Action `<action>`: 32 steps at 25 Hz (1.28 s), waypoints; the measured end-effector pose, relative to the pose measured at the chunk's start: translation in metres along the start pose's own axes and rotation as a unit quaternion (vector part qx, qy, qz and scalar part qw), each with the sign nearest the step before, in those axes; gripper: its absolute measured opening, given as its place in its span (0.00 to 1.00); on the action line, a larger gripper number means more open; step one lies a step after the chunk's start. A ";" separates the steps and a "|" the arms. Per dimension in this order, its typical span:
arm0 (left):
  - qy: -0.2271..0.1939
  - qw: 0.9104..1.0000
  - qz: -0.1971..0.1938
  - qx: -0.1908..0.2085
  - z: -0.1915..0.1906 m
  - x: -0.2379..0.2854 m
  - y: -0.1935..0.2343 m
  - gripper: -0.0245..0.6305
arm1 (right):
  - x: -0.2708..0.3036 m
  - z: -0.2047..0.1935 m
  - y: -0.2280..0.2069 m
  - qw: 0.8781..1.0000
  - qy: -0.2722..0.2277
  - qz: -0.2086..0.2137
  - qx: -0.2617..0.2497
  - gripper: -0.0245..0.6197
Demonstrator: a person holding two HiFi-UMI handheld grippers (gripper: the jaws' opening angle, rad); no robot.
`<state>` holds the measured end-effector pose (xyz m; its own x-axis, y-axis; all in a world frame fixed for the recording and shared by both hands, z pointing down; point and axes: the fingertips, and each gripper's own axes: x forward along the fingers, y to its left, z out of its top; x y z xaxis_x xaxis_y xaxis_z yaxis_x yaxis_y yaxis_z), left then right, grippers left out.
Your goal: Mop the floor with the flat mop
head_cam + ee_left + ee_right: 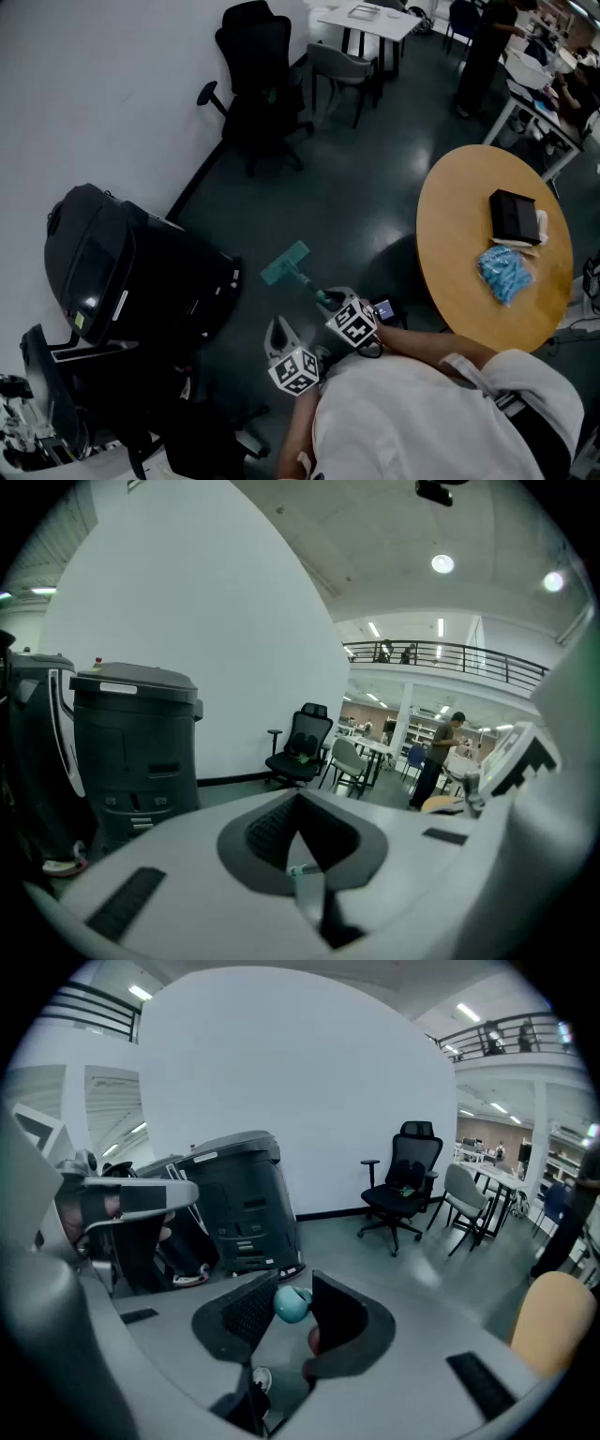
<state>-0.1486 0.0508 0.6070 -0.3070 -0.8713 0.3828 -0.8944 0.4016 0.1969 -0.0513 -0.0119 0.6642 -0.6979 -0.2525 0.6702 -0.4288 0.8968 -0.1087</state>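
Observation:
The flat mop's teal head [284, 263] lies on the dark floor [356, 187] in front of me, and its handle [314, 291] slants back toward my hands. My right gripper [330, 302] is shut on the handle; in the right gripper view a teal rounded part of the handle [292, 1304] sits clamped between the dark pads of the right gripper [286, 1288]. My left gripper [281, 336] is lower and to the left. In its own view the left gripper [300, 803] has its pads met, with a thin pale pole [306, 892] pinched behind them.
Large black bins [122, 272] stand against the white wall at left. A black office chair [258, 75] and a grey chair [339, 67] stand further back. At the right, a round wooden table [450, 244] holds a black box [514, 216] and a blue bag [504, 272]. A person [483, 47] stands far back.

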 end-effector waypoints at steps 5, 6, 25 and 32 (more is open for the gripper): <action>0.000 1.000 0.001 0.001 0.002 0.002 0.008 0.04 | 0.005 0.002 -0.001 1.000 -0.001 -0.006 0.002 0.22; 0.000 1.000 0.001 0.000 0.001 0.002 0.007 0.04 | 0.004 0.002 -0.001 1.000 -0.001 -0.006 0.001 0.22; -0.010 1.000 -0.004 0.003 0.004 0.003 0.002 0.04 | -0.003 -0.013 -0.008 1.000 0.007 -0.027 0.005 0.22; -0.007 1.000 -0.002 0.003 0.004 0.003 0.004 0.04 | 0.011 -0.016 -0.009 0.999 0.012 -0.043 0.001 0.22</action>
<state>-0.1545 0.0486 0.6053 -0.3073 -0.8770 0.3694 -0.8980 0.3957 0.1923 -0.0459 -0.0169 0.6846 -0.6444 -0.3194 0.6948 -0.4880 0.8713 -0.0521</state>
